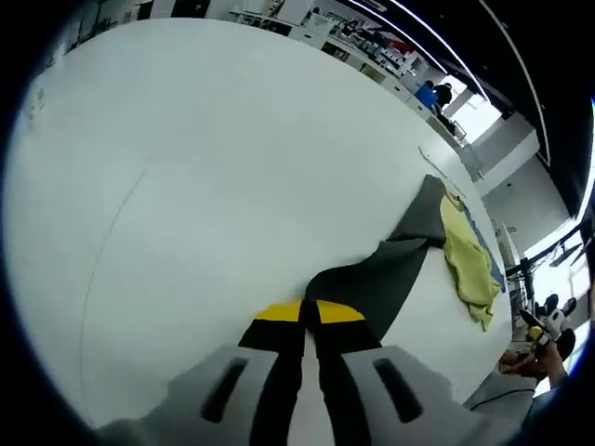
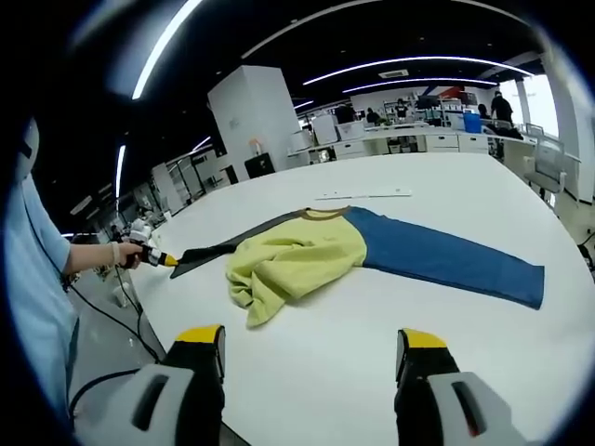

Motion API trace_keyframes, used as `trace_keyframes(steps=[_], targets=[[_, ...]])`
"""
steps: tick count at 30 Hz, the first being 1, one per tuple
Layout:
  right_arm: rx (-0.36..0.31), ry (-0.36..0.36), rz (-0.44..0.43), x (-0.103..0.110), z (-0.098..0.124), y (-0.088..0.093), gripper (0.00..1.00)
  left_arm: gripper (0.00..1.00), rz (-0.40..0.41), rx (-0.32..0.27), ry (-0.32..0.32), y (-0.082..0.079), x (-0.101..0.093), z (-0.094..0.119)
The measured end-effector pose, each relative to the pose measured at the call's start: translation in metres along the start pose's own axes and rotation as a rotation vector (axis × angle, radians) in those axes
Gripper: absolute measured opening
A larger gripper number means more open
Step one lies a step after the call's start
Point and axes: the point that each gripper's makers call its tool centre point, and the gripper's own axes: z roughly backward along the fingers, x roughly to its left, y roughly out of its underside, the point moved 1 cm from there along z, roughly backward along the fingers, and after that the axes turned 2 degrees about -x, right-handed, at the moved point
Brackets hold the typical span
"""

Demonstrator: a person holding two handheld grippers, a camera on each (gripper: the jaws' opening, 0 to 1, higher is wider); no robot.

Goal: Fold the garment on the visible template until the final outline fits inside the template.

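A long-sleeved garment lies on the white table [image 2: 437, 353]. Its yellow body [image 2: 297, 260] is bunched up, its blue sleeve [image 2: 446, 260] lies flat out to the right, and its dark grey sleeve [image 2: 232, 246] is stretched left. My left gripper [image 1: 309, 311] is shut on the end of the grey sleeve [image 1: 372, 279]; from the right gripper view it sits at the table's left edge [image 2: 165, 260] in a person's hand. The yellow body [image 1: 469, 260] lies beyond the sleeve. My right gripper [image 2: 311, 339] stands open above the table's near side, with nothing between its jaws. A thin curved template line [image 1: 116, 223] crosses the table.
A narrow white strip [image 2: 363, 195] lies on the table behind the garment. A person in a light blue top [image 2: 33, 307] stands at the left edge, with a cable hanging down. Desks, chairs and people fill the office behind.
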Motion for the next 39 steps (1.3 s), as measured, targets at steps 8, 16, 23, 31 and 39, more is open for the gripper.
trace_keyframes(steps=[8, 16, 23, 31, 39], targets=[[0.002, -0.004, -0.004, 0.001, -0.002, 0.001, 0.75, 0.56, -0.113, -0.072, 0.1, -0.03, -0.038, -0.001], [0.002, -0.004, -0.007, 0.001, -0.001, 0.004, 0.75, 0.54, -0.205, -0.084, 0.172, -0.056, -0.088, -0.02], [0.001, 0.008, -0.017, -0.002, 0.005, 0.006, 0.75, 0.42, -0.316, -0.044, 0.138, -0.058, -0.096, -0.047], [0.004, 0.021, -0.026, -0.005, 0.01, 0.008, 0.75, 0.38, -0.345, 0.028, 0.128, -0.039, -0.104, -0.065], [0.009, 0.022, -0.033, -0.005, 0.01, 0.011, 0.75, 0.25, -0.337, 0.035, 0.113, -0.037, -0.106, -0.072]])
